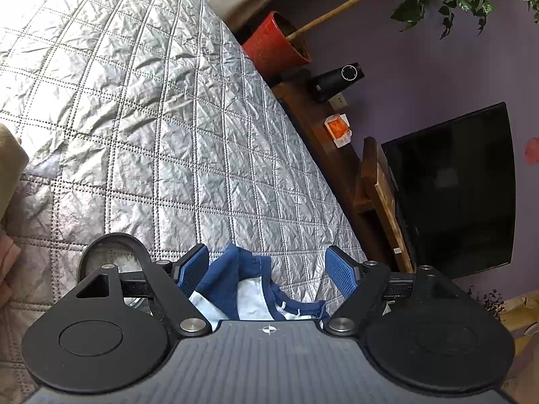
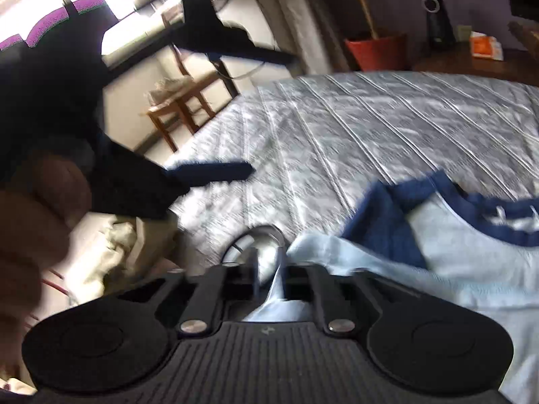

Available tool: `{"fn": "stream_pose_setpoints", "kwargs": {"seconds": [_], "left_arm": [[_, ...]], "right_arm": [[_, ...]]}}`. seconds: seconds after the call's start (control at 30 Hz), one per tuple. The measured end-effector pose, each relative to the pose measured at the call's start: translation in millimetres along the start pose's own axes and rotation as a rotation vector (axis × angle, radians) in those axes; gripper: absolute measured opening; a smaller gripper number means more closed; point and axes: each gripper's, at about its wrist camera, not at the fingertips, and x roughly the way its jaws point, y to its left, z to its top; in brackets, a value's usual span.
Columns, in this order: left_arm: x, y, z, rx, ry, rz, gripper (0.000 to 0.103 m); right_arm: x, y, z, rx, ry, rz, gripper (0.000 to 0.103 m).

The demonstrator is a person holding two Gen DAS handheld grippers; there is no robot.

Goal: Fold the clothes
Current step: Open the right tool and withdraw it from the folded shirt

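Light-blue fabric sits pinched in the right gripper (image 2: 269, 269): jaws nearly together, a fold of the shirt (image 2: 454, 262) bunched up between them and running back under the tool body. Right wrist view is motion-blurred, so exact pad contact is soft, but cloth clearly fills the narrow gap. Shirt is pale blue with navy trim at neck and sleeve, lying on the quilted grey bedspread (image 2: 353, 118), spread out to the right of the tool.

Left gripper (image 1: 266, 269) is spread wide. Blue textured pads (image 1: 340, 271) stand well apart, and a crumpled navy-and-white part of the same shirt (image 1: 249, 289) lies between them; the left pad looks close to or brushing the cloth, the right pad is clear of it. No pinch there. The same left tool also shows as a dark blurred shape (image 2: 209, 171) in the right wrist view, held by a hand (image 2: 37, 222) at the left edge, hovering over the bedspread.

Background: red plant pot (image 1: 274, 43), dark screen (image 1: 451, 188), wooden shelf along the wall. A tan cloth edge shows at far left of the left view, identity unclear.

Step, as I judge it: early in the fold, one edge grabbed, the second grab pending. Garment is still rumpled, no neat crease visible.

Next move probably needs the left tool to close on the navy edge in front of it, then both hands to lift and pull the fabric taut before laying it over. Risk: grabbing more than one layer in that crumpled patch.
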Motion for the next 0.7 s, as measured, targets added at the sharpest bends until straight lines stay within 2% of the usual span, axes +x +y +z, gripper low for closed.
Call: {"fn": "stream_pose_setpoints", "kwargs": {"seconds": [0.17, 0.23, 0.3, 0.4, 0.57, 0.7], "left_arm": [[2, -2, -3, 0.01, 0.009, -0.001, 0.082], [5, -5, -7, 0.025, 0.022, 0.003, 0.082], [10, -11, -15, 0.058, 0.046, 0.009, 0.082], [18, -20, -28, 0.11, 0.084, 0.023, 0.082], [36, -33, -67, 0.198, 0.179, 0.075, 0.081], [54, -37, -101, 0.29, 0.269, 0.145, 0.081]], "right_arm": [[-37, -13, -13, 0.055, -0.065, -0.04, 0.027], [-57, -18, -20, 0.04, -0.063, -0.119, 0.028], [-77, -26, -28, 0.036, -0.057, -0.201, 0.036], [-96, -49, -37, 0.102, -0.029, -0.285, 0.037], [-93, -85, -35, 0.132, -0.01, -0.384, 0.037], [-80, -105, -23, 0.053, -0.014, -0.468, 0.038]]}}
